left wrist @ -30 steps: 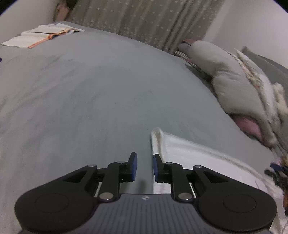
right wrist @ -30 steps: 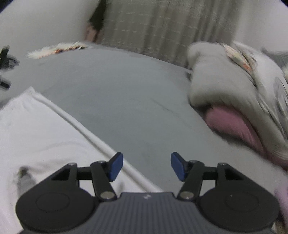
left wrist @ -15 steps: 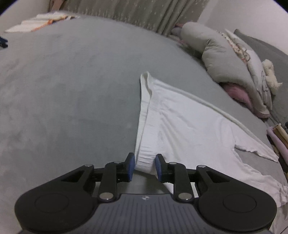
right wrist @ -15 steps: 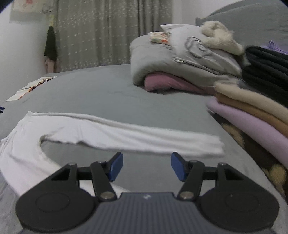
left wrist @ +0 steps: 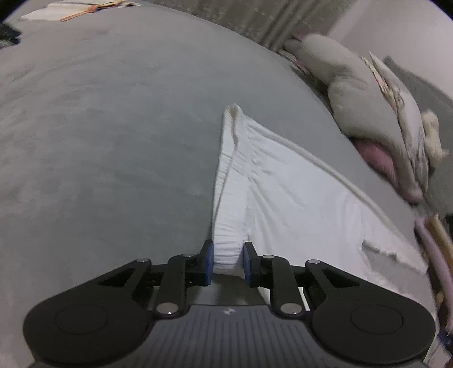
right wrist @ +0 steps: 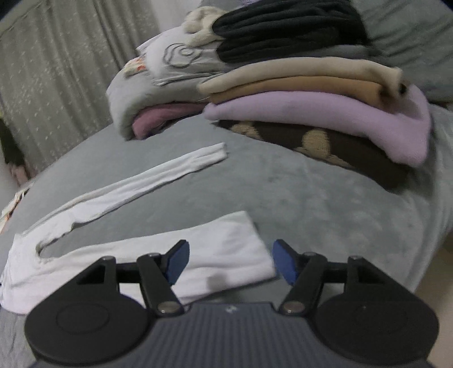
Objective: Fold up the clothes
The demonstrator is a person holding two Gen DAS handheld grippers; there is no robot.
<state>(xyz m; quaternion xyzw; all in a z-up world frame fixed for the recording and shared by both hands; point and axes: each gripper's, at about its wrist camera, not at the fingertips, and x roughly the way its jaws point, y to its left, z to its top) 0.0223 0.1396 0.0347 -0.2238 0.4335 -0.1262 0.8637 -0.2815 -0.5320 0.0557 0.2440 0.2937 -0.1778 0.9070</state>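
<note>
Left wrist view: the left hand-held gripper point(left wrist: 226, 263) is closing on the waistband of the white leggings point(left wrist: 283, 181), which earlier lay at 1 o'clock, ungrasped.

Right wrist view: the right hand-held gripper point(right wrist: 230, 263) is opening, released, having swung to the 2 legs spread across the bed point(right wrist: 311, 192), with folded stacks point(right wrist: 325, 113) at 1 o'clock.

Grey plush bedspread point(right wrist: 311, 198) covers bed. Pleated grey curtain point(right wrist: 56, 70) hangs behind it. Loose papers with orange strip point(left wrist: 79, 7) at its far edge.
</note>
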